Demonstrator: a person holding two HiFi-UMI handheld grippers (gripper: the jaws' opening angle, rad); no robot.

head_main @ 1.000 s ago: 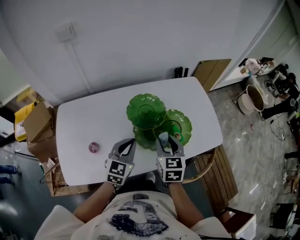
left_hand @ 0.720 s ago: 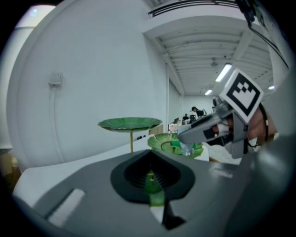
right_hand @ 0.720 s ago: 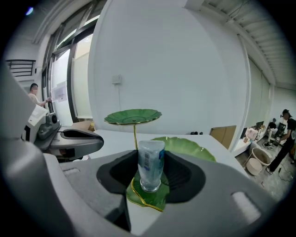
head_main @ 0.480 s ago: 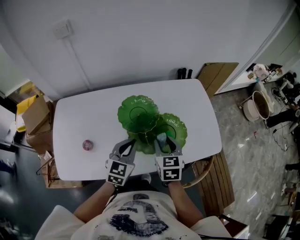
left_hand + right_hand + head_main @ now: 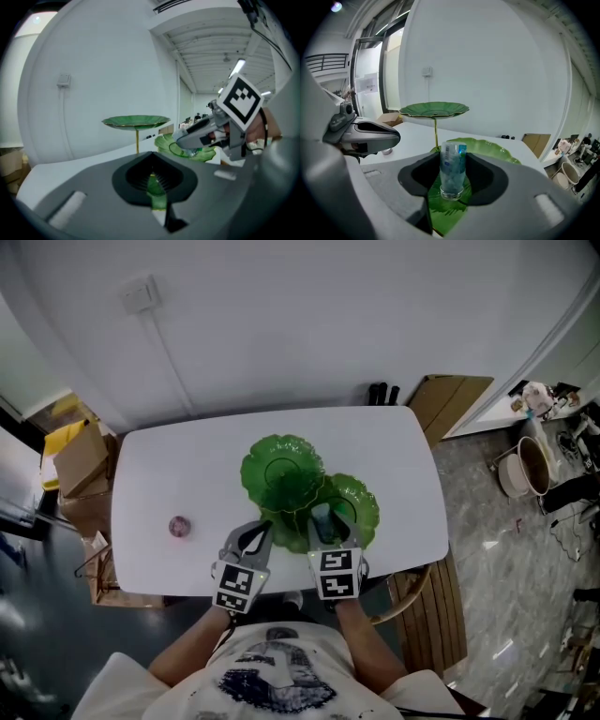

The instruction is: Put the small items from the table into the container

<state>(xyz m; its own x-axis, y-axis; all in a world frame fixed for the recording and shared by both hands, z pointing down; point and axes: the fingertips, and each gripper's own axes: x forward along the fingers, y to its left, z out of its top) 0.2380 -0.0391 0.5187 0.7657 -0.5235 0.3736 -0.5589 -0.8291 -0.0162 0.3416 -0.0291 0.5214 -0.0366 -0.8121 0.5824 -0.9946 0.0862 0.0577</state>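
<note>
Right gripper (image 5: 452, 174): jaws partly closed, clamped on a small clear plastic bottle with a blue-and-white label (image 5: 452, 159). The bottle is upright over the lowest leaf of the glossy green lotus-leaf tiered dish stand (image 5: 282, 471); contact with the leaf not discernible.
Left gripper (image 5: 155, 182): jaws together, nothing held, just beside the stand's near edge.
Small round pink item (image 5: 179, 527): on the white rectangular table (image 5: 159, 474), well left of the stand.
Brown cardboard box (image 5: 79, 468): on the floor off the table's left end.

A white wall (image 5: 281, 324) fills the upper frame, with a switch plate (image 5: 141, 294) at upper left. The white counter (image 5: 178, 474) stands before it. Cardboard boxes (image 5: 80, 465) sit at left, and a wooden chair (image 5: 436, 606) at lower right on glossy grey floor (image 5: 511, 568). A strip light (image 5: 239, 66) glows overhead.
</note>
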